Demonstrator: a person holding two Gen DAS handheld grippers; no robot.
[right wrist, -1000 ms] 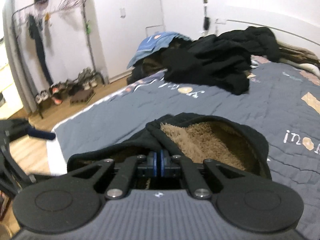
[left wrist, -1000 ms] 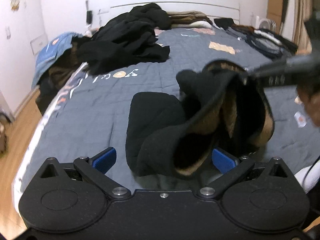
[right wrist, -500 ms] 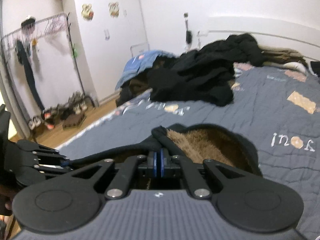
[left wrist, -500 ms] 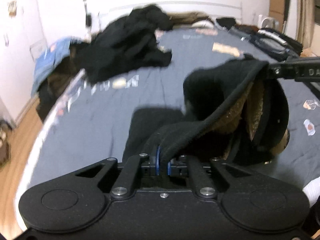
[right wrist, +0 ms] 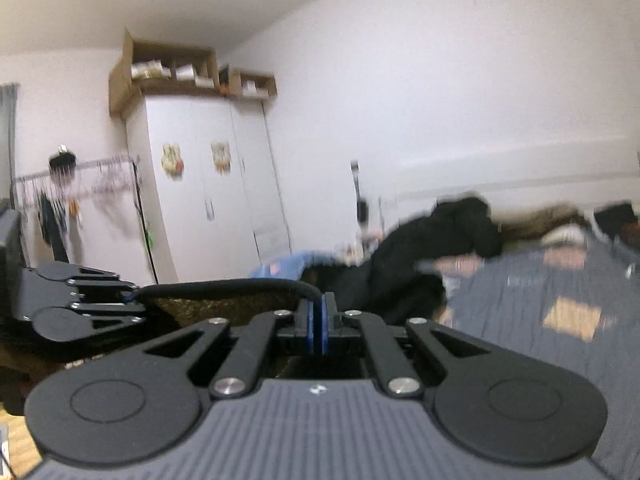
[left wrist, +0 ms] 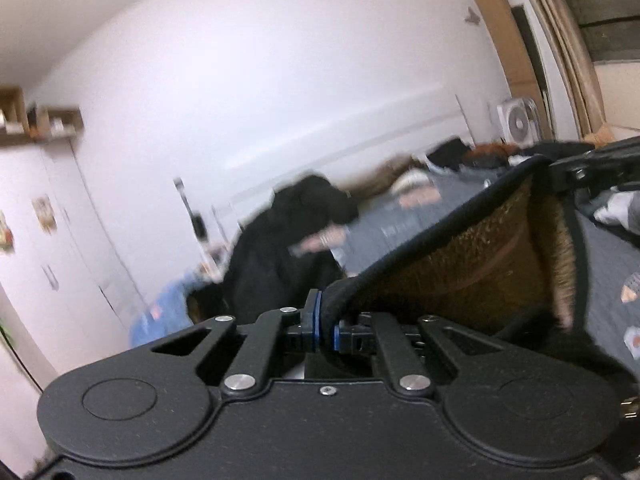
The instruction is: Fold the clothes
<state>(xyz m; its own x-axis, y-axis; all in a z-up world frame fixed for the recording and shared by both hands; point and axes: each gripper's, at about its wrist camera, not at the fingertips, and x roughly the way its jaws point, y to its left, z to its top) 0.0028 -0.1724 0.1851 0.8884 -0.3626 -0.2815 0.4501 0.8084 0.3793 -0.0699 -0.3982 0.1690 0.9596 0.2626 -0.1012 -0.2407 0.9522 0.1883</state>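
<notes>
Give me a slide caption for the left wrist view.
Left gripper pinching the black fleece-lined garment's hem, stretched toward the right gripper above the bed.

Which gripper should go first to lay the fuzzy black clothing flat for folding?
Neither is clearly better: the left gripper and right gripper are both shut on the rim of the black fleece-lined garment, stretching it between them above the bed. Probably lower both together.

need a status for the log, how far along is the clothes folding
Done: nothing looks folded yet. In hand: left gripper and right gripper both clamp the hem of the fleece-lined black garment, stretched between them. Left: folding it, then the dark clothes pile on the bed.
</notes>
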